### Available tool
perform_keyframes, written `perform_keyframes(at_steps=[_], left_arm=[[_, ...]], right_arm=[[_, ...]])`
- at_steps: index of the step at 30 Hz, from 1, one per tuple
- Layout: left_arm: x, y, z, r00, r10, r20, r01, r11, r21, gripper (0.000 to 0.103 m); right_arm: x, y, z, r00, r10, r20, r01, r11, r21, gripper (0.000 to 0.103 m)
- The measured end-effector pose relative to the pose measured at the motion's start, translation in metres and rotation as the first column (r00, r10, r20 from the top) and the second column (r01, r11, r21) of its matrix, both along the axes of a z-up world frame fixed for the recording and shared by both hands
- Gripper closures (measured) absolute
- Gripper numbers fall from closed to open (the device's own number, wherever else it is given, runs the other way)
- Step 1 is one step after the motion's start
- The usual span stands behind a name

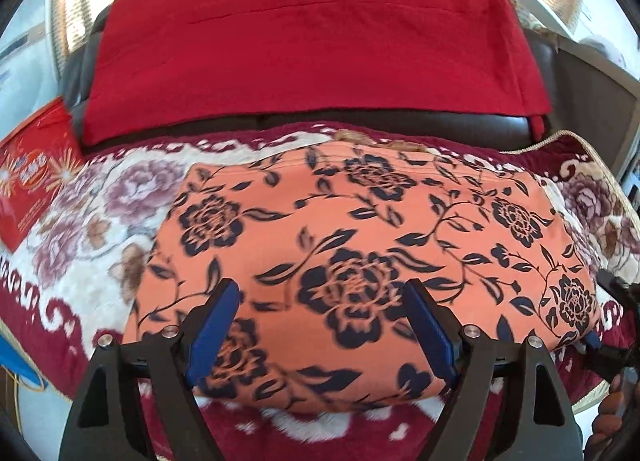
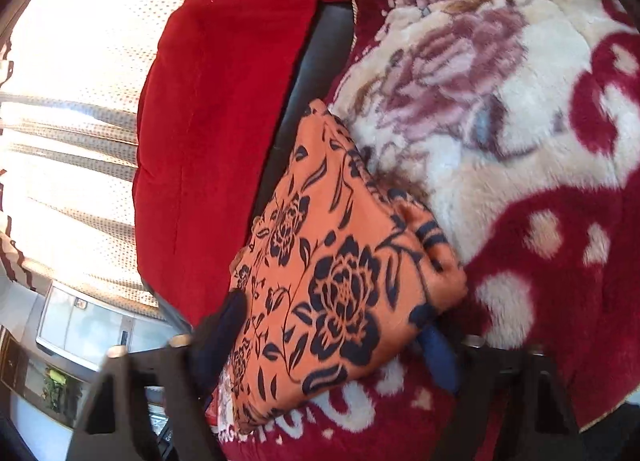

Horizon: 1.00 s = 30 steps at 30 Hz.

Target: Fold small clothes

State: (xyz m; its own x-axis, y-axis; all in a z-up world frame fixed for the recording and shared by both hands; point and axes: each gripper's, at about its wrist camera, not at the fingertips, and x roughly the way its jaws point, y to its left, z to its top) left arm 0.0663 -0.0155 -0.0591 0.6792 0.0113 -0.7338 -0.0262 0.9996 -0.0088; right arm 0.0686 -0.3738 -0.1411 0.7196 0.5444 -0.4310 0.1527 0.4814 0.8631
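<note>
An orange garment with dark blue flowers [image 1: 360, 245] lies folded flat on a plush floral blanket [image 1: 92, 221]. My left gripper [image 1: 320, 293] hovers over its near edge, jaws wide open and empty, blue pads either side of a large flower. In the right wrist view the same garment [image 2: 336, 281] fills the gap between my right gripper's [image 2: 336, 325] fingers. The jaws stand wide apart around the garment's end, one pad [image 2: 438, 357] under its edge. The right gripper also shows at the right edge of the left wrist view [image 1: 616, 325].
A red cushion [image 1: 312, 45] leans on a dark leather sofa back [image 1: 400, 121] behind the garment. A red printed box [image 1: 32, 177] lies at the left. The blanket [image 2: 500, 121] spreads to the right. Curtains [image 2: 72, 121] and a cabinet lie beyond the sofa.
</note>
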Motion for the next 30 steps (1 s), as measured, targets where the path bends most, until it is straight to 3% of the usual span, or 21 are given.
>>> perform_keyframes(at_steps=[1, 2, 6, 9, 10, 11, 13, 17, 19, 21, 23, 26, 28, 30], left_arm=[[0.002, -0.003, 0.0, 1.0, -0.004, 0.003, 0.004, 1.0, 0.008, 0.019], [0.004, -0.007, 0.0, 1.0, -0.009, 0.005, 0.009, 1.0, 0.015, 0.019], [0.004, -0.013, 0.006, 0.999, -0.02, 0.046, 0.018, 0.999, 0.026, 0.019], [0.01, -0.016, -0.001, 0.999, -0.018, 0.029, 0.017, 0.999, 0.043, 0.019], [0.013, -0.017, -0.006, 1.0, -0.018, 0.008, 0.018, 0.999, 0.049, 0.019], [0.015, -0.018, -0.01, 1.0, -0.016, -0.009, 0.016, 0.998, 0.058, 0.019], [0.016, -0.02, -0.017, 0.999, -0.017, -0.035, 0.02, 0.997, 0.074, 0.019], [0.015, -0.018, -0.018, 0.999, -0.02, -0.033, 0.022, 0.998, 0.065, 0.019], [0.015, -0.018, -0.016, 0.999, -0.021, -0.029, 0.023, 0.998, 0.059, 0.019], [0.016, -0.016, -0.013, 0.999, -0.024, -0.021, 0.025, 0.998, 0.05, 0.019], [0.017, -0.014, -0.011, 1.0, -0.025, -0.014, 0.025, 0.999, 0.038, 0.019], [0.019, -0.01, -0.01, 1.0, -0.025, -0.009, 0.025, 0.999, 0.021, 0.019], [0.021, -0.007, -0.012, 1.0, -0.021, -0.009, 0.021, 1.0, 0.016, 0.019], [0.022, -0.003, -0.015, 1.0, -0.015, -0.013, 0.016, 1.0, 0.008, 0.019]], right_arm=[[0.003, 0.0, -0.001, 1.0, 0.006, -0.01, -0.006, 1.0, -0.015, 0.07], [0.007, 0.001, -0.002, 1.0, 0.01, -0.023, -0.011, 1.0, -0.029, 0.083], [0.002, 0.005, 0.016, 0.999, 0.005, 0.038, 0.0, 0.993, -0.119, 0.084], [0.004, 0.005, 0.008, 1.0, 0.006, 0.011, -0.005, 0.995, -0.096, 0.074], [0.006, 0.002, 0.0, 1.0, 0.013, -0.01, -0.014, 0.998, -0.058, 0.062], [0.006, 0.001, -0.004, 1.0, 0.014, -0.019, -0.015, 0.999, -0.035, 0.039], [0.003, -0.003, -0.008, 1.0, 0.009, 0.0, -0.009, 1.0, 0.013, 0.037], [0.007, -0.002, 0.001, 1.0, 0.02, 0.007, -0.019, 0.999, -0.025, 0.035], [0.011, 0.001, 0.004, 1.0, 0.026, 0.009, -0.026, 0.999, -0.04, 0.038], [0.015, 0.003, 0.008, 1.0, 0.03, 0.006, -0.029, 0.997, -0.072, 0.048], [0.021, 0.006, 0.007, 0.999, 0.042, -0.017, -0.044, 0.993, -0.111, 0.076], [0.026, 0.013, 0.008, 0.997, 0.064, -0.041, -0.071, 0.977, -0.202, 0.09], [0.023, 0.027, 0.025, 0.997, 0.076, -0.025, -0.08, 0.931, -0.355, 0.092], [0.014, 0.051, 0.056, 0.995, 0.097, 0.036, -0.062, 0.835, -0.547, 0.093]])
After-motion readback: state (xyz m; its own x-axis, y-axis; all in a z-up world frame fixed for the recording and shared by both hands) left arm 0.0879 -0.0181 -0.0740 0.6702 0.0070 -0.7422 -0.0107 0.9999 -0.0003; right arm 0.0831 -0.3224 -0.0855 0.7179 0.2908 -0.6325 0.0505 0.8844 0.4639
